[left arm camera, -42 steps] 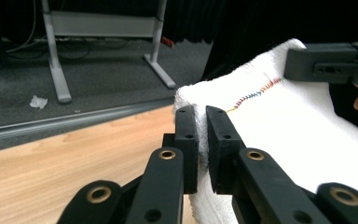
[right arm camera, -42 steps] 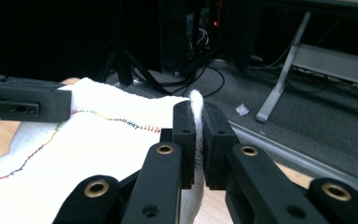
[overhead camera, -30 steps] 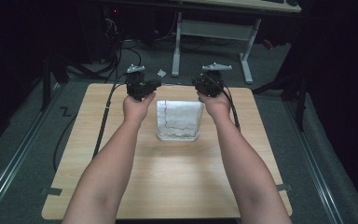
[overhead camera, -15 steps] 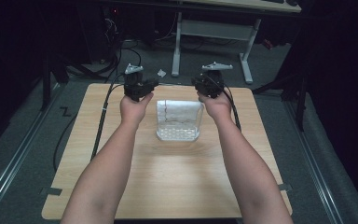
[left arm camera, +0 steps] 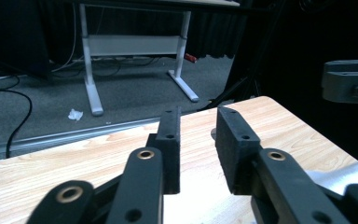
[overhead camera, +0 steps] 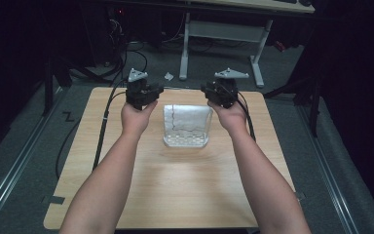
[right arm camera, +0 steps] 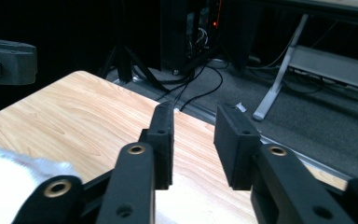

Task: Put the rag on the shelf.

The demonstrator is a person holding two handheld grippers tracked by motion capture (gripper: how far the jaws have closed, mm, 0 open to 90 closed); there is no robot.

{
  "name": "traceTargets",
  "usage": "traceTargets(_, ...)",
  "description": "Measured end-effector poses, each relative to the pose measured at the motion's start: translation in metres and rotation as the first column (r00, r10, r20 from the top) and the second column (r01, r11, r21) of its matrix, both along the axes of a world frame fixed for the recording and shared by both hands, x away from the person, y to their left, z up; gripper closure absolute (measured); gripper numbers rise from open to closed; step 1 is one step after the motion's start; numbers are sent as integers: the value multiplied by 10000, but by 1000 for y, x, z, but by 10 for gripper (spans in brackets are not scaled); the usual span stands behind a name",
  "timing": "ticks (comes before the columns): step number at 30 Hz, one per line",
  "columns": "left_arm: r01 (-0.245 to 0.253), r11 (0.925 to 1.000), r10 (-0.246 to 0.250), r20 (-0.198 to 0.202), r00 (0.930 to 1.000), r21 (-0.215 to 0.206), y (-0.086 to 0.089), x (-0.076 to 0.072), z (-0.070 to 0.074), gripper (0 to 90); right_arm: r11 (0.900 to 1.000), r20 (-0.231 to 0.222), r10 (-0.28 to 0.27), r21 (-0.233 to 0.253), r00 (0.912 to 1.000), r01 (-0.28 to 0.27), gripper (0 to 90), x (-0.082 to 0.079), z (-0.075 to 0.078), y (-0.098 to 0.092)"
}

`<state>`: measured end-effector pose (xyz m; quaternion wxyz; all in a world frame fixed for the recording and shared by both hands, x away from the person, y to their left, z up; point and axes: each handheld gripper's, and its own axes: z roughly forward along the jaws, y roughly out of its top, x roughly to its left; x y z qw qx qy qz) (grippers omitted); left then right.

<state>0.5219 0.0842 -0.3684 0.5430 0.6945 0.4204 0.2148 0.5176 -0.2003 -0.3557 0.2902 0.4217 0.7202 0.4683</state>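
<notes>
tongs flanking the clear tub, nothing gripped yet

left tongs (overhead camera: 148, 92) and right tongs (overhead camera: 214, 91) both sit with jaws apart, empty, either side of a clear plastic container (overhead camera: 186, 126) mid-tabletop (overhead camera: 175, 195). looks light, thin-walled, probably flexy and slick, with something white inside. i'd pinch the top rim at opposite sides, gently, so it doesn't buckle.

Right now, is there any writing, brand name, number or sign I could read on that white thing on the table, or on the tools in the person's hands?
None can be read.
White container: dark line on its side, a mark, not lettering.
Left gripper: plain black, no label.
Right gripper: plain black, no label.
Wooden table: bare wood grain, no print.
</notes>
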Motion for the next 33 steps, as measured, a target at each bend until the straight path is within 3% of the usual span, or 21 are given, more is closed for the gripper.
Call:
traceTargets(4,-11,10000,11,63,10000,-73,3,-6,0,665,9999,81,-31,-155,10000,33,606,-11,0,-3)
traceTargets(6,-13,9999,10,201,9998,172,3,-13,1,644,9998,93,-18,-185,10000,19,599,-16,-1,-4)
traceTargets(12,126,9996,-132,254,9996,245,7,-23,3,610,9998,152,-16,-189,9999,19,566,-28,-2,-7)
traceTargets(20,288,9987,-311,535,9981,424,14,-49,1,558,9991,379,155,-388,9992,-140,533,-52,-4,-9)
traceTargets(26,481,9986,-494,693,9964,200,24,-76,-10,529,9985,559,439,-354,9975,-420,524,-85,-11,-17)
traceTargets(30,654,9978,-648,492,9967,-105,32,-91,-24,518,9960,523,602,-699,9968,-565,498,-102,-19,-18)
traceTargets(33,864,9962,-866,337,9957,82,36,-108,-41,506,9941,557,744,-827,9957,-697,497,-114,-27,-18)
